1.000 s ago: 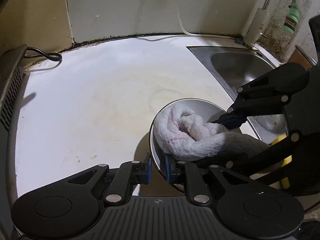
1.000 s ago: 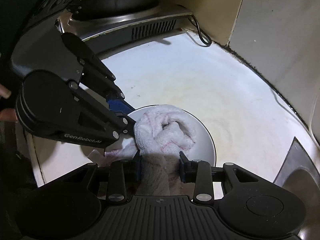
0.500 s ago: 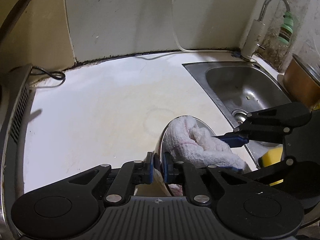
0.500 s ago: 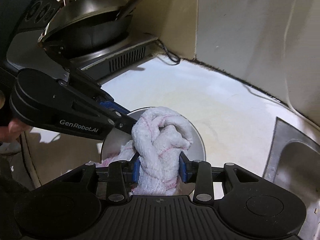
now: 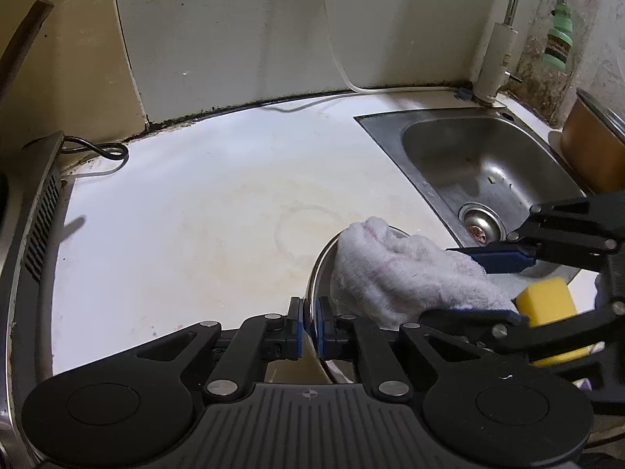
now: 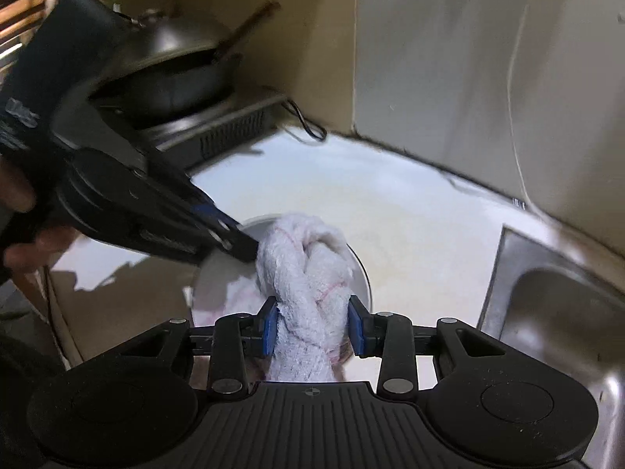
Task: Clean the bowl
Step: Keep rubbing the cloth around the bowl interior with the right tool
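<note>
My left gripper (image 5: 309,324) is shut on the near rim of a metal bowl (image 5: 317,273), holding it tilted nearly on edge above the white counter. A bunched white cloth (image 5: 394,273) with faint pink lines fills the bowl. My right gripper (image 6: 313,322) is shut on that cloth (image 6: 308,273) and presses it into the bowl (image 6: 222,265). In the right wrist view the left gripper (image 6: 246,240) reaches in from the left, with a hand behind it. In the left wrist view the right gripper's fingers (image 5: 504,258) come in from the right.
A steel sink (image 5: 480,168) with a drain and a tap (image 5: 504,47) lies to the right of the bowl. A yellow sponge (image 5: 547,305) sits near the sink's front edge. A stove (image 6: 230,129) carrying a dark wok (image 6: 172,66) stands at the left, a cable beside it.
The left gripper has lifted and tipped the bowl from lying open toward the camera to nearly edge-on. The right gripper has swung round with the cloth, bringing the sink into its view.
</note>
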The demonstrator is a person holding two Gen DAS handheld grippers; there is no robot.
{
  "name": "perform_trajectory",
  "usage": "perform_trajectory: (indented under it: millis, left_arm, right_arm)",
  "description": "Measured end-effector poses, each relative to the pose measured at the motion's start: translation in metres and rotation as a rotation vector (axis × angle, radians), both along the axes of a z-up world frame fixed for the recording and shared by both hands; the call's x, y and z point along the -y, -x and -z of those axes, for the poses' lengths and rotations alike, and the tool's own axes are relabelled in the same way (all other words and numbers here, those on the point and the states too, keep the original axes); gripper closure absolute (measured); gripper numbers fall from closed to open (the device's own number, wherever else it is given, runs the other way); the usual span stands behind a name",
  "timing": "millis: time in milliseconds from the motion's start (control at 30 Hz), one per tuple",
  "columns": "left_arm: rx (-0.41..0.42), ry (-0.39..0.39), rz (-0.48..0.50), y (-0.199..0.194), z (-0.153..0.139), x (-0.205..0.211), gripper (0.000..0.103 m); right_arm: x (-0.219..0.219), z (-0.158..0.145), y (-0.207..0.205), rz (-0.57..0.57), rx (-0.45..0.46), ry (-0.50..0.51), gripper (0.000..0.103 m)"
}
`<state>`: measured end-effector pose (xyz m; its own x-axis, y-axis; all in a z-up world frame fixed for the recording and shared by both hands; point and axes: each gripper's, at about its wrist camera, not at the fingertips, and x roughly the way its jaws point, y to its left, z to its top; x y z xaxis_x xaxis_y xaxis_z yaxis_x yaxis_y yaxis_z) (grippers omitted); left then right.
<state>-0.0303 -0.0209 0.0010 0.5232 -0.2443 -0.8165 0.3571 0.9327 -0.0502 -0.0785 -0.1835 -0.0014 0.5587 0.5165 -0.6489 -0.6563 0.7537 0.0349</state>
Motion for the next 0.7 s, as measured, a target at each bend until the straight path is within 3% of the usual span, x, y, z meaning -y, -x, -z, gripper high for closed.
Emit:
perform_trajectory:
  millis: [100, 200, 267, 300, 433, 500, 567, 633, 700]
  left_arm:
    - [0.006, 0.000, 0.000, 0.002, -0.002, -0.001, 0.095]
    - [0.007, 0.002, 0.002, 0.002, -0.002, 0.000, 0.095]
    - [0.008, 0.001, 0.004, 0.001, -0.002, 0.000, 0.095]
    - [0.008, 0.000, 0.006, 0.001, -0.002, 0.000, 0.095]
    - [0.009, -0.002, 0.011, 0.001, -0.002, 0.001, 0.095]
    - [0.009, -0.002, 0.013, 0.000, -0.002, 0.001, 0.095]
    - [0.008, 0.001, 0.013, -0.001, -0.002, 0.001, 0.095]
    - [0.008, 0.002, 0.016, -0.001, -0.002, 0.001, 0.095]
    - [0.009, 0.001, 0.018, -0.001, -0.002, 0.002, 0.095]
  right_arm:
    - [-0.002, -0.004, 0.007, 0.016, 0.045, 0.012, 0.066]
    - [-0.004, -0.016, 0.022, 0.018, 0.170, 0.025, 0.055]
    - [-0.004, -0.024, 0.030, -0.006, 0.248, 0.027, 0.029]
    - [-0.006, -0.026, 0.031, -0.027, 0.265, 0.033, 0.029]
    - [-0.012, -0.015, 0.023, -0.099, 0.189, 0.045, 0.030]
    - [-0.014, -0.011, 0.022, -0.141, 0.163, 0.050, 0.034]
    - [-0.018, -0.009, 0.020, -0.168, 0.143, 0.070, 0.060]
    - [-0.023, -0.006, 0.018, -0.206, 0.125, 0.103, 0.075]
    - [-0.027, -0.005, 0.016, -0.239, 0.121, 0.126, 0.078]
